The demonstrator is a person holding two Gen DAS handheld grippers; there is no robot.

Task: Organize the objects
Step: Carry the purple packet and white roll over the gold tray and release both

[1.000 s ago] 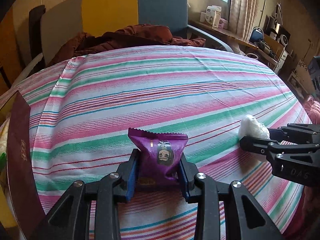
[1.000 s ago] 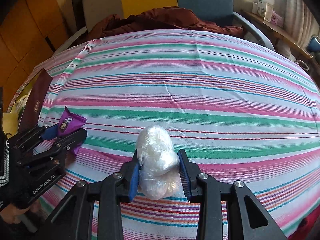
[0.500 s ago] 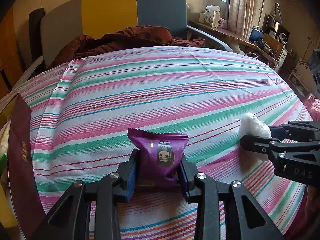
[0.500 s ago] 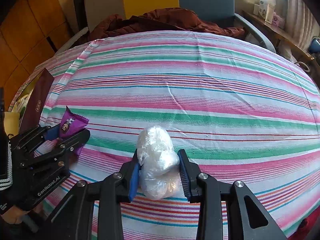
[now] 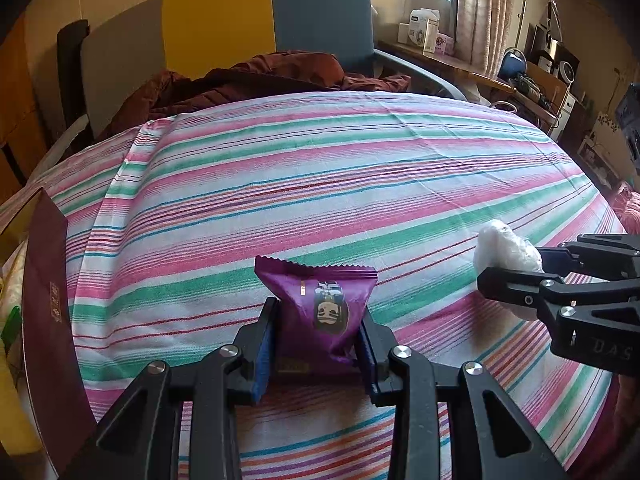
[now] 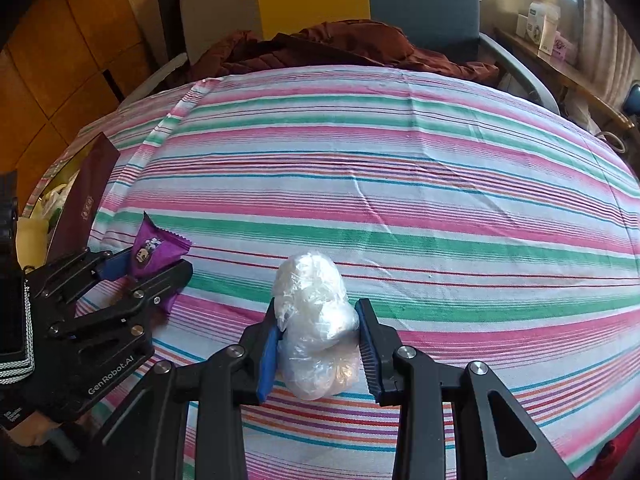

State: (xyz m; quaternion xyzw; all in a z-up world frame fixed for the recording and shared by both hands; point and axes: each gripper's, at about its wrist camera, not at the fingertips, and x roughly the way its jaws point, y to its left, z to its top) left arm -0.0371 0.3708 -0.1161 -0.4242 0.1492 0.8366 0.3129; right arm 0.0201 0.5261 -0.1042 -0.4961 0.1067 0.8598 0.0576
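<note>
A purple snack packet (image 5: pixel 320 312) with a small cartoon face stands between the blue pads of my left gripper (image 5: pixel 318 316), which is shut on it just above the striped tablecloth (image 5: pixel 320 184). The same packet (image 6: pixel 154 250) and left gripper (image 6: pixel 150 262) show at the left of the right wrist view. My right gripper (image 6: pixel 318 320) is shut on a lumpy white bundle wrapped in clear plastic (image 6: pixel 316 316). In the left wrist view that bundle (image 5: pixel 504 250) and the right gripper (image 5: pixel 516 262) sit at the right edge.
A dark maroon box (image 5: pixel 48 320) stands open at the table's left edge, its flap also visible in the right wrist view (image 6: pixel 86 204). A brown jacket (image 5: pixel 260 80) lies on the chair (image 5: pixel 272 20) behind the table. Shelves with clutter (image 5: pixel 520 72) line the right wall.
</note>
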